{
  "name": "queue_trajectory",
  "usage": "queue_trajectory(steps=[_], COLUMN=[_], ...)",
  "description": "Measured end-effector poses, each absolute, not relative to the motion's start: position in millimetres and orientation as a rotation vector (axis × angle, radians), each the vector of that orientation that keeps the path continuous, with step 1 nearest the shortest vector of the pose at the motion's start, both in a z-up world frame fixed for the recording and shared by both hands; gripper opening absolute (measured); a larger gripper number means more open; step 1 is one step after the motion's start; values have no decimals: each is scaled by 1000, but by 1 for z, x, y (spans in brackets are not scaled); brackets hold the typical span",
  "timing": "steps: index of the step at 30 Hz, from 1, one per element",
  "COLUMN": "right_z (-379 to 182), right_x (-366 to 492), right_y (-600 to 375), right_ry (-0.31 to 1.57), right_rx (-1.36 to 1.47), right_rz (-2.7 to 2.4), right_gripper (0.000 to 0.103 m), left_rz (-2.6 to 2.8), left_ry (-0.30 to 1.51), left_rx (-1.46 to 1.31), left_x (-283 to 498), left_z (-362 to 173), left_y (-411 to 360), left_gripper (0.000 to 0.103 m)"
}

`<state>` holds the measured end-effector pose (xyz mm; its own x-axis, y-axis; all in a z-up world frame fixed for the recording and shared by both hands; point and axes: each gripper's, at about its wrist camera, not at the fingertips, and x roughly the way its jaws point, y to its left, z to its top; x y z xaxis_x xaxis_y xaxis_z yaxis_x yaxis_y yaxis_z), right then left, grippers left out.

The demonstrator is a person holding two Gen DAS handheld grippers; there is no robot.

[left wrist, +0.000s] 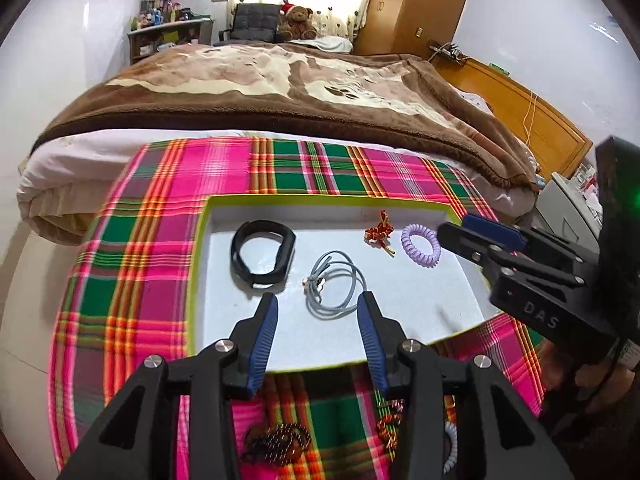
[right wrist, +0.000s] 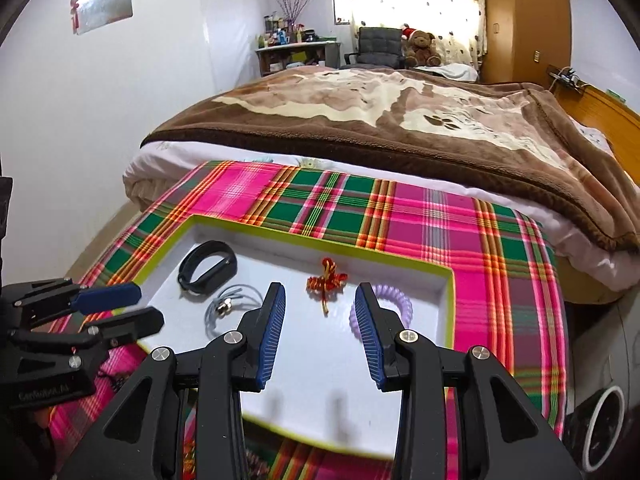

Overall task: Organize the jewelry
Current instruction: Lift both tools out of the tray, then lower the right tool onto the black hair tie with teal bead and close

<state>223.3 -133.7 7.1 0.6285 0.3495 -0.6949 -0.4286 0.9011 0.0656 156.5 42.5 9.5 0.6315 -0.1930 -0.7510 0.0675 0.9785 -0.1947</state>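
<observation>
A white tray with a lime-green rim [left wrist: 320, 199] [right wrist: 320, 242] lies on a plaid cloth. In it are a black wristband [left wrist: 262, 254] [right wrist: 206, 270], a grey cord necklace [left wrist: 334, 282] [right wrist: 228, 310], a red knotted ornament [left wrist: 380, 234] [right wrist: 326, 282] and a purple spiral hair tie [left wrist: 420, 250] [right wrist: 394, 298]. My left gripper [left wrist: 318, 299] [right wrist: 149, 306] hangs open above the tray's near-left part, over the grey cord, holding nothing. My right gripper [right wrist: 320, 290] [left wrist: 454, 227] is open and empty too, above the tray's right side beside the purple tie.
The pink and green plaid cloth [left wrist: 160, 248] covers the table under the tray. On it, nearer than the tray, lie a dark beaded bracelet [left wrist: 276, 442], a red-gold ornament [left wrist: 390, 420] and a white spiral tie [left wrist: 451, 444]. A bed with a brown blanket [left wrist: 280, 92] stands behind.
</observation>
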Motion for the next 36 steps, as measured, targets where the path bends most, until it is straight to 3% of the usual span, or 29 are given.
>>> queue_trajectory(steps=[11, 15, 36], right_z=[19, 14, -51], right_x=[166, 145, 87], right_y=[-159, -176, -226], right_ry=[725, 733, 888], right_rx=[-80, -72, -43], right_rz=[410, 390, 258], right_gripper=[38, 38, 45], left_rz=[-115, -94, -65], left_ry=[835, 829, 854], left_rx=[-169, -180, -252], left_x=[113, 96, 67], left_z=[20, 17, -18], left_y=[56, 67, 94], left_gripper=[45, 51, 54])
